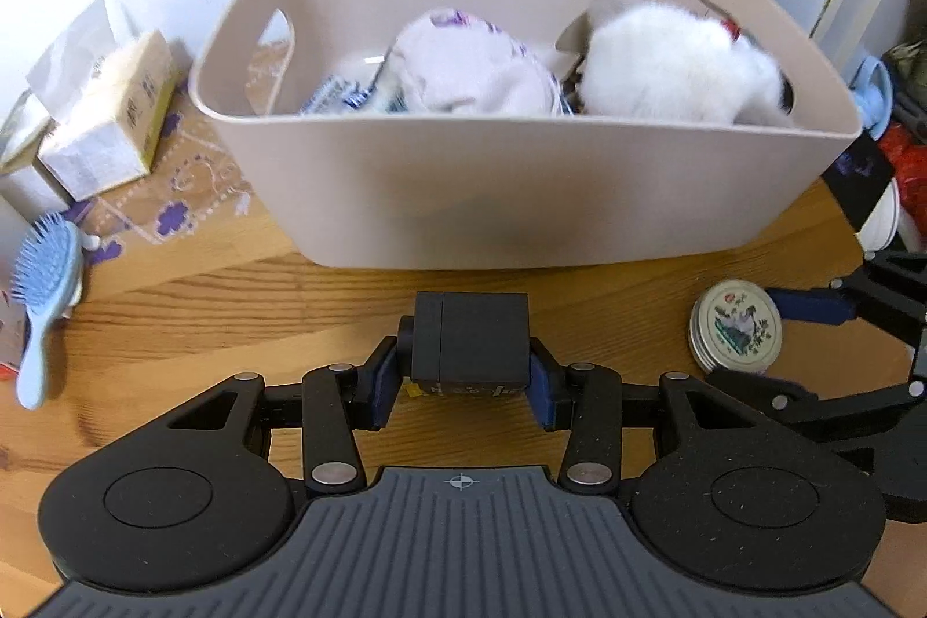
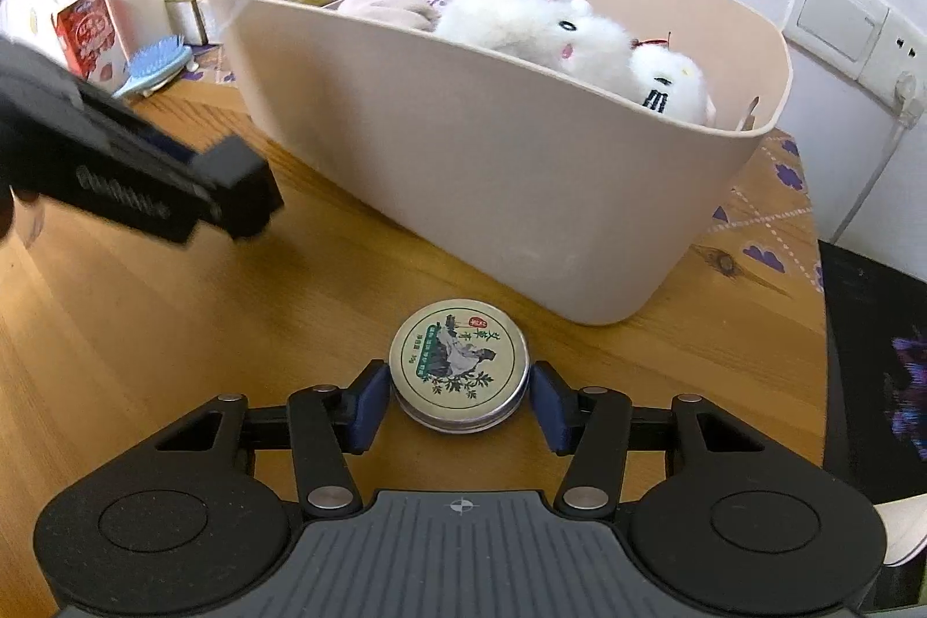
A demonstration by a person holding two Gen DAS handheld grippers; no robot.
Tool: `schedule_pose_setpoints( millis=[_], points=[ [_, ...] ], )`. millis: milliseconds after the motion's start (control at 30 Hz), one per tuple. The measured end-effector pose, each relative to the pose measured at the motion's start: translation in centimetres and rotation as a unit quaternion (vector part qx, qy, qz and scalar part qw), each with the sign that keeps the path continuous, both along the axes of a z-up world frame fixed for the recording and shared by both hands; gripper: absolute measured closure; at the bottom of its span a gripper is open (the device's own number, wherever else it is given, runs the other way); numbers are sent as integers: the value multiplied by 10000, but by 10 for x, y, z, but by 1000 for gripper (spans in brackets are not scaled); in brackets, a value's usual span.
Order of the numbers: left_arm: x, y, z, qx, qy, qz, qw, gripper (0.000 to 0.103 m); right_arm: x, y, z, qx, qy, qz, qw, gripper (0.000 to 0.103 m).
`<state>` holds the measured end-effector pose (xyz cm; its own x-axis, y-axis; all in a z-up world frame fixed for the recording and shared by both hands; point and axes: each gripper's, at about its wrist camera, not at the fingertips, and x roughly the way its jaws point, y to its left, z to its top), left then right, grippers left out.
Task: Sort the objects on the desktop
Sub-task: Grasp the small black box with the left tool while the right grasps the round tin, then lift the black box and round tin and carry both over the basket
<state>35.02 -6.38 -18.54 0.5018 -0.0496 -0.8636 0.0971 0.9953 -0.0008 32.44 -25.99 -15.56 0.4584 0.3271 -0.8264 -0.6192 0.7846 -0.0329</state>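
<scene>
Sorting is judged partly done: plush toys (image 2: 539, 21) and cloth already lie in the bin (image 1: 521, 189). Black box (image 1: 470, 337) is clamped in the left tool (image 1: 463, 380), lifted off the worktop (image 2: 145, 328). Round tin (image 2: 459, 363) is pinched by the right tool (image 2: 457, 395), resting on the worktop beside the bin. Toy faces are shown only in the right view; the tissue box (image 1: 110, 114) only in the left

The near wall of the beige bin (image 1: 521, 189) hides the lower parts of a white plush toy (image 1: 666, 62) and a pale cloth bundle (image 1: 475, 68); a blue-and-white packet (image 1: 342, 94) beside them is too blurred to read. A blue hairbrush (image 1: 43, 293) lies motion-smeared at the left edge, where a tissue box (image 1: 110, 114) is partly cut off. In the right wrist view, the left gripper (image 2: 243, 195) enters blurred from the left border, its body out of frame, and small print on the round tin (image 2: 457, 357) stays illegible.
</scene>
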Motion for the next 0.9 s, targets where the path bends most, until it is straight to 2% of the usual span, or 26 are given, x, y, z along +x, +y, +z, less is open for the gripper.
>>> schedule_pose_setpoints(
  millis=[300, 467, 900],
  points=[
    [-27, 17, 17, 3, -206, -167, 9996, 58, -24, 3, 37, -23, -289, -161, 9995, 53],
    [-49, 22, 45, 18, -334, -278, 9991, 58, -40, 6, 64, 66, -554, -294, 9980, 53],
    [-61, 53, 84, -45, -651, -253, 9975, 58, -68, 12, 116, 86, -1147, -304, 9929, 53]
  ],
)
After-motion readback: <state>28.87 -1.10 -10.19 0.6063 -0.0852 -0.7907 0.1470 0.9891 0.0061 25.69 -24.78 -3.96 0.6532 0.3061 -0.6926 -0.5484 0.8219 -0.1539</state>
